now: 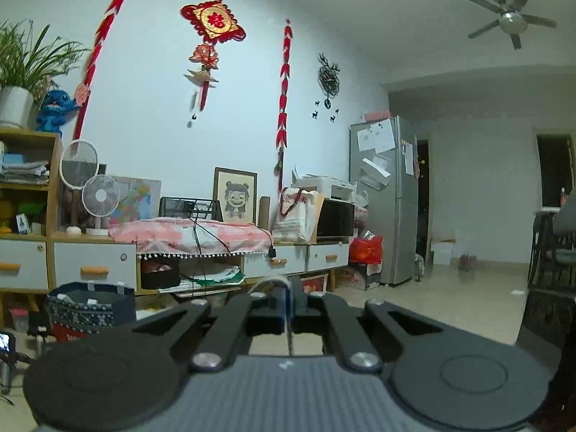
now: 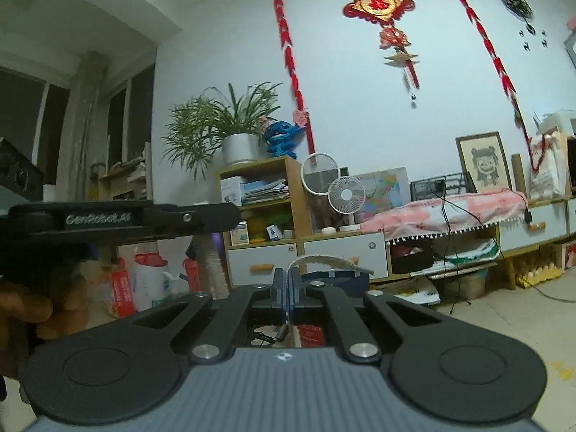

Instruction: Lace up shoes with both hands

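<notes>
Left tongs (image 1: 288, 300) clamped on lace (image 1: 270, 280)

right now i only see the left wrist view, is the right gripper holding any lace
Observer: Yes. The right gripper is shut on a beige lace that arcs off to the right of its tips.
Operator: can you see the end of it
Observer: Yes, the dark aglet hangs free in the air, touching nothing.
Operator: and where's my left gripper from there
Observer: The left gripper shows side-on at the left edge of the right wrist view, higher in the picture than the right one's tips, with a hand below it.
</notes>
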`<state>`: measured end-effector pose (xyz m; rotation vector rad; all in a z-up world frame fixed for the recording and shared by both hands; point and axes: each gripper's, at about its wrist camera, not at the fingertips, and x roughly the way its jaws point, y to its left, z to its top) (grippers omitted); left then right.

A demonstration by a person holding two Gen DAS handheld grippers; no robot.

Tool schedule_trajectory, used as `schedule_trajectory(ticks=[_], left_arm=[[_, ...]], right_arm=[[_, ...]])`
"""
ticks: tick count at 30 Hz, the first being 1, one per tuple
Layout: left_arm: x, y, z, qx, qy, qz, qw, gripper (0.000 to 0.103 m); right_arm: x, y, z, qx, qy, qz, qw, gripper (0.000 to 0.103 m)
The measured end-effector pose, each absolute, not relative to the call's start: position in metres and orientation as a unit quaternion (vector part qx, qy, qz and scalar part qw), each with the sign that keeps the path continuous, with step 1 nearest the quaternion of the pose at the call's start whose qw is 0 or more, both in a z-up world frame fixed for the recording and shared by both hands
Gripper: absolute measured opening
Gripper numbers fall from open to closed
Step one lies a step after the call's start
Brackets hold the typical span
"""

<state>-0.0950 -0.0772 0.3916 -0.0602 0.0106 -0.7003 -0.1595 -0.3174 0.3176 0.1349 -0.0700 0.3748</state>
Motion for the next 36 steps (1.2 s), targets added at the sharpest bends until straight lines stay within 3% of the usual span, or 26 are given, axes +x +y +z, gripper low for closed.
schedule_trajectory(ticks=[13, 19, 23, 28, 29, 30, 31, 33, 36], left_arm=[[-0.1, -0.078, 0.427, -0.009, -0.041, -0.338, 0.94, 0.003], [-0.103, -0.044, 0.44, -0.015, -0.071, -0.279, 0.958, 0.004], [-0.093, 0.025, 0.414, -0.065, -0.038, -0.185, 0.98, 0.004], [-0.071, 0.091, 0.337, -0.083, 0.076, -0.057, 0.992, 0.006], [-0.07, 0.09, 0.322, -0.071, 0.098, -0.063, 0.991, 0.007], [-0.069, 0.088, 0.307, -0.059, 0.12, -0.069, 0.989, 0.018], [-0.069, 0.086, 0.293, -0.045, 0.141, -0.077, 0.986, 0.037], [-0.068, 0.061, 0.269, 0.0, 0.165, -0.107, 0.98, 0.057], [-0.062, 0.033, 0.24, 0.04, 0.188, -0.134, 0.972, 0.057]], right_arm=[[-0.146, -0.31, 0.323, 0.031, -0.036, 0.175, 0.983, 0.002], [-0.142, -0.316, 0.325, 0.048, -0.026, 0.169, 0.984, 0.002], [-0.146, -0.343, 0.323, 0.092, -0.015, 0.142, 0.985, 0.002], [-0.169, -0.409, 0.305, 0.164, -0.007, 0.06, 0.985, 0.002], [-0.175, -0.422, 0.298, 0.171, -0.001, 0.035, 0.985, 0.002], [-0.181, -0.435, 0.29, 0.176, 0.01, 0.012, 0.984, 0.002], [-0.185, -0.448, 0.28, 0.18, 0.024, -0.011, 0.983, 0.002], [-0.189, -0.469, 0.257, 0.183, 0.061, -0.059, 0.979, 0.002], [-0.195, -0.499, 0.215, 0.195, 0.131, -0.139, 0.962, 0.002]])
